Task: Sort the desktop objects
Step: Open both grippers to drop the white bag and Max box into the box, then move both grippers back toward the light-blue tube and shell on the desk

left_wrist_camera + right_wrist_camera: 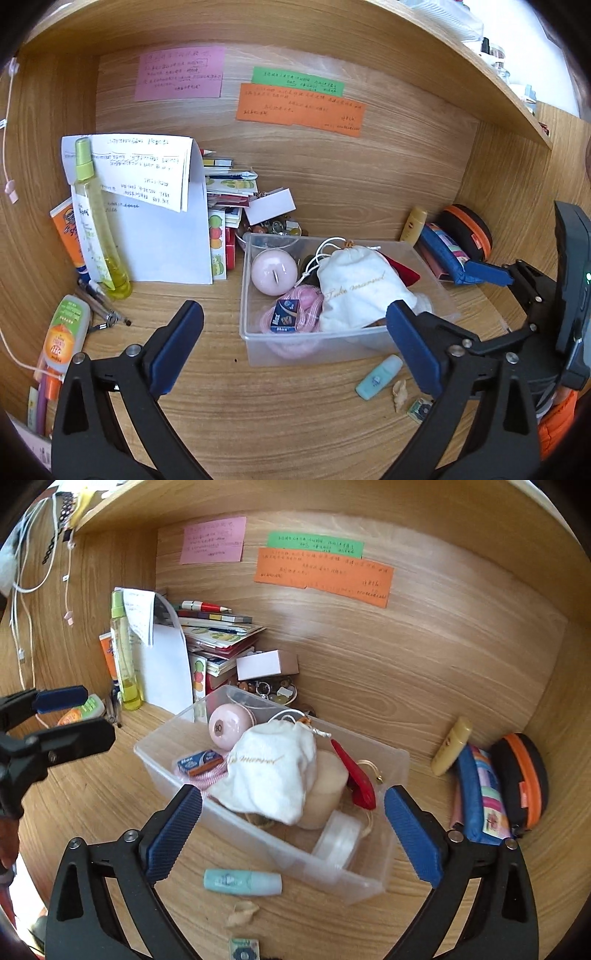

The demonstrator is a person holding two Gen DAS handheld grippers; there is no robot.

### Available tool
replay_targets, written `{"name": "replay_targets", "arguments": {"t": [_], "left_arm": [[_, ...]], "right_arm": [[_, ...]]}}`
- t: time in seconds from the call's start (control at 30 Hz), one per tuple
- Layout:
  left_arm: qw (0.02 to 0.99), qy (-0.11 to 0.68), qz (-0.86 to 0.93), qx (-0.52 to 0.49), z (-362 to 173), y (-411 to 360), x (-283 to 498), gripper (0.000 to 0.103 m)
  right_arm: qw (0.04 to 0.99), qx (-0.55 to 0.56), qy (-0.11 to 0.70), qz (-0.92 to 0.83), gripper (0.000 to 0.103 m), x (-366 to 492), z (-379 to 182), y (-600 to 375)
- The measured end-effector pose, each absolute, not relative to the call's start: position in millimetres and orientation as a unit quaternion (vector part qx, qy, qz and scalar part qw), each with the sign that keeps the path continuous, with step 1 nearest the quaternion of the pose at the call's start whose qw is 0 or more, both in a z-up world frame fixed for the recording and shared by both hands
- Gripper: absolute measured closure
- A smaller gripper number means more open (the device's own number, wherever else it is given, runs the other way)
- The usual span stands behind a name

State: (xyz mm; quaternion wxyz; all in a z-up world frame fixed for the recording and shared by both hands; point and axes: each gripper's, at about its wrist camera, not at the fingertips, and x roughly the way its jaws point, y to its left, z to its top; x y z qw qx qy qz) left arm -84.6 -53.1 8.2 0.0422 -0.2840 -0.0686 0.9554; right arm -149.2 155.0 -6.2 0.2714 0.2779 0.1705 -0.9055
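Both tools, left (295,343) and right (293,825), spread wide and empty above clear bin (369,878); next, aim for blue tube (242,882) on counter (92,805), gripping across its middle.

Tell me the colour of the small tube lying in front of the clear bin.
Pale mint-blue small tube, clearest in the right wrist view.

A light oak-grain wooden desk alcove (332,177) fills both views, its back panel central and side walls curving at the frame edges. A matching wooden shelf (424,55) spans the top. Bright daylight glows at upper right of the left view.
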Motion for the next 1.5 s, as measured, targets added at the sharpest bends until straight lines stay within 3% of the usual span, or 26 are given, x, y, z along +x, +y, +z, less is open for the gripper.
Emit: {"name": "replay_targets", "arguments": {"t": [0.37, 0.87, 0.97, 1.03, 1.37, 1.47, 1.5], "left_arm": [[0.033, -0.045, 0.955, -0.293, 0.2, -27.2, -60.9, 0.002], [0.042, -0.041, 0.925, -0.376, -57.1, -6.5, -79.1, 0.002], [0.040, -0.048, 0.917, -0.393, -69.3, -7.7, -82.7, 0.002], [0.040, -0.055, 0.914, -0.400, -75.4, -8.5, -83.4, 0.002], [0.043, -0.048, 0.904, -0.423, -94.3, -2.7, -91.5, 0.002], [0.040, -0.038, 0.901, -0.430, -98.4, 1.0, -96.7, 0.002], [0.036, -0.034, 0.901, -0.431, -99.4, 2.0, -98.5, 0.002]], "right_arm": [[0.265, 0.274, 0.163, -0.910, 0.004, -122.3, -14.0, 187.9], [0.244, 0.310, 0.165, -0.904, 0.008, -107.6, -64.6, 249.2], [0.252, 0.328, 0.178, -0.893, 0.026, -104.8, -81.0, 251.3], [0.261, 0.339, 0.189, -0.884, 0.045, -104.1, -91.1, 250.5], [0.312, 0.346, 0.186, -0.865, 0.049, -91.1, -99.7, 253.7], [0.318, 0.352, 0.198, -0.858, 0.059, -89.2, -104.1, 248.6], [0.320, 0.357, 0.202, -0.854, 0.067, -90.3, -106.6, 245.9]]}}
